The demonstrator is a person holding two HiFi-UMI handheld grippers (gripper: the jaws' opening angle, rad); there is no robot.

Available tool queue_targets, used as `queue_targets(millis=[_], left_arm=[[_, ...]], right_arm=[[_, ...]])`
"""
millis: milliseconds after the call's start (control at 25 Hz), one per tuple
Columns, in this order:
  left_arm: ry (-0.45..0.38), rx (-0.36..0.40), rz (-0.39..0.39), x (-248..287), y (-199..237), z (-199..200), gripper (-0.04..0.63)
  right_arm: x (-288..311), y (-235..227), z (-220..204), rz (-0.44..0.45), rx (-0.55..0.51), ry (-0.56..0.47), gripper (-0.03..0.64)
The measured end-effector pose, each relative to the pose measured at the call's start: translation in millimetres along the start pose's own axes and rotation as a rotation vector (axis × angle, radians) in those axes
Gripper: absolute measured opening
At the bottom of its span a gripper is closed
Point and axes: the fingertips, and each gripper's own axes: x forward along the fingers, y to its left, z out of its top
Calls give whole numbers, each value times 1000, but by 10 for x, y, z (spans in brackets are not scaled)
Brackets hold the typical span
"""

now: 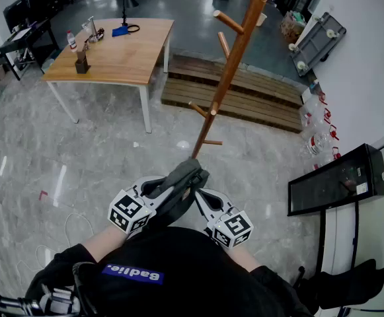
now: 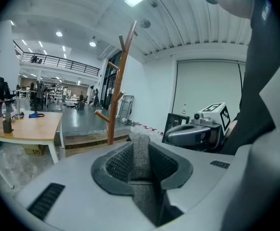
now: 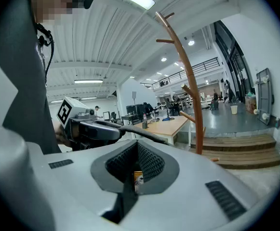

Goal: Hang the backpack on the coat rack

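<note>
– So, what's the left gripper (image 2: 140, 163) got?
– It pinches a grey woven handle (image 2: 140, 146); the right gripper (image 3: 136, 171) clamps a thin black strap (image 3: 124, 202)
– And the backpack (image 1: 178, 273)?
– Black, against the person's front, apart from the coat rack (image 1: 232, 63)

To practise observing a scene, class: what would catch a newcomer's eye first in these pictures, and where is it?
A tall wooden coat rack stands straight ahead on the grey floor, its pegs bare. At the bottom of the head view a black backpack fills the foreground, its grey handle clamped in the left gripper and a thin black strap in the right gripper.
</note>
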Motion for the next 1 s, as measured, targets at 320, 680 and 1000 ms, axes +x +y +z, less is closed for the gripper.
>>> queue_targets(millis=[320,680,1000], left_arm=[[9,0,9,-38,-17,-21,107],[5,12,31,-126,43,44,106],[-27,7,84,-328,461,421,106]], right_arm=[[-9,40,-15,6,-1,2,5],[2,37,-38,4,31,-1,5],[83,-22,14,-59,35,-9,5]])
